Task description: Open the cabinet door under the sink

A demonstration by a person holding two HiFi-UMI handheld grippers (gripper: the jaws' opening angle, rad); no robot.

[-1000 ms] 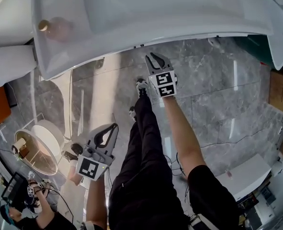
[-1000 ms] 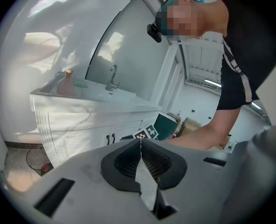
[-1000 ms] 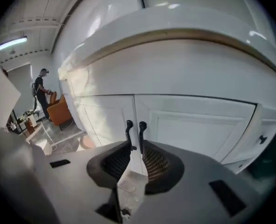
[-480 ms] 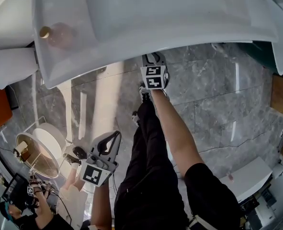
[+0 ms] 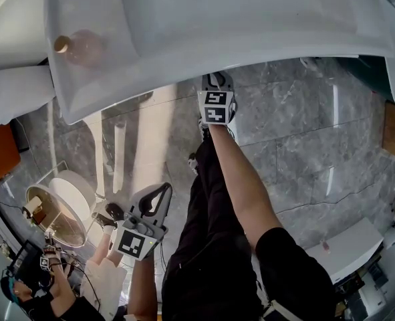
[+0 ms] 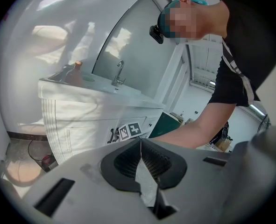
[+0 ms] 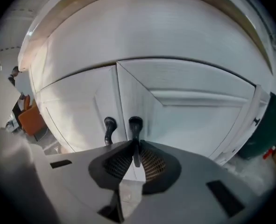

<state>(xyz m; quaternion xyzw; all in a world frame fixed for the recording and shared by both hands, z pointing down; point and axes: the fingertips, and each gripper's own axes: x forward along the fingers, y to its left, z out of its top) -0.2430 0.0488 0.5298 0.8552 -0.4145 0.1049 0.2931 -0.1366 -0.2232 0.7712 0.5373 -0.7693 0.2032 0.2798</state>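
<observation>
Right tool (image 7: 136,154): clamped on the right-hand handle (image 7: 135,124).
Left tool (image 6: 140,154): closed, empty.
Pull: steadily back, following the cabinet door (image 7: 194,111) as it swings.

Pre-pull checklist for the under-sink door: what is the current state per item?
1. Right gripper on the right door's handle: ok, jaws closed on it.
2. Only one handle caught; the left door's handle sits outside the jaws: ok.
3. Right door shut, flush with the left door: ok, not yet opened.
4. Left gripper away from the cabinet, shut, empty: ok.
5. Swing path: the person's leg stands in front of the doors: cannot tell whether it clears.
</observation>
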